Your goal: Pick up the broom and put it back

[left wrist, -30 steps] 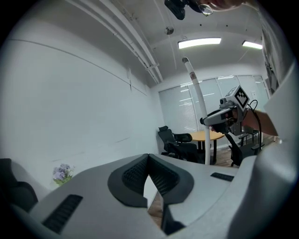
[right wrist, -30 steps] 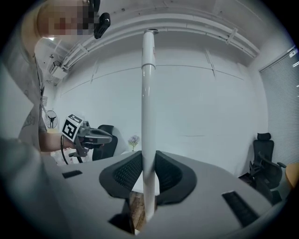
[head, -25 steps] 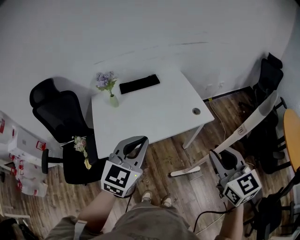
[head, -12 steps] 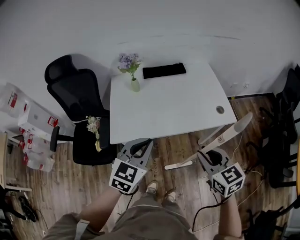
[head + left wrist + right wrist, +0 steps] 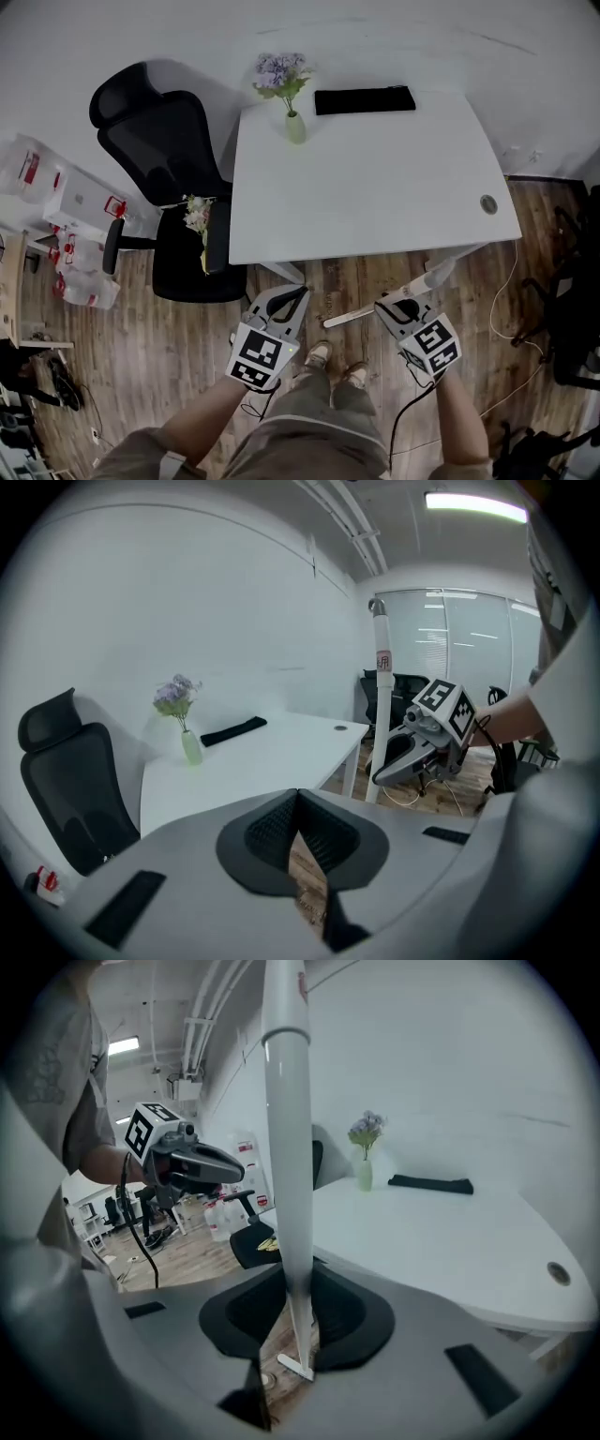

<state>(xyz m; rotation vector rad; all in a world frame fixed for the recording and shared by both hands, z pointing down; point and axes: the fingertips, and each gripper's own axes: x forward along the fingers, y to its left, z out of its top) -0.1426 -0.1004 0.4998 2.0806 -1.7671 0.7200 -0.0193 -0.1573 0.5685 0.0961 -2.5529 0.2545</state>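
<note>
"At the upper left of the head view, what stands there?"

"A black office chair [image 5: 159, 150], with a small bunch of flowers [image 5: 198, 214] lying on its seat. It is just beside the white table [image 5: 375, 187]."

"And on the table?"

"A vase of purple flowers [image 5: 295, 127] and a flat black pad [image 5: 365, 99], both near its upper edge."

"Lower down, left of centre?"

"The left gripper [image 5: 281, 298] hangs over the wooden floor [image 5: 169, 347]. Its jaws are closed together with nothing between them."

"And the broom?"

"Right of that, below the table's lower edge. The right gripper [image 5: 401, 306] has its pads clamped on the broom [image 5: 433, 276], on its white shaft. The broom slants, thicker end up toward the right, thin end low toward the frame's centre."
</note>
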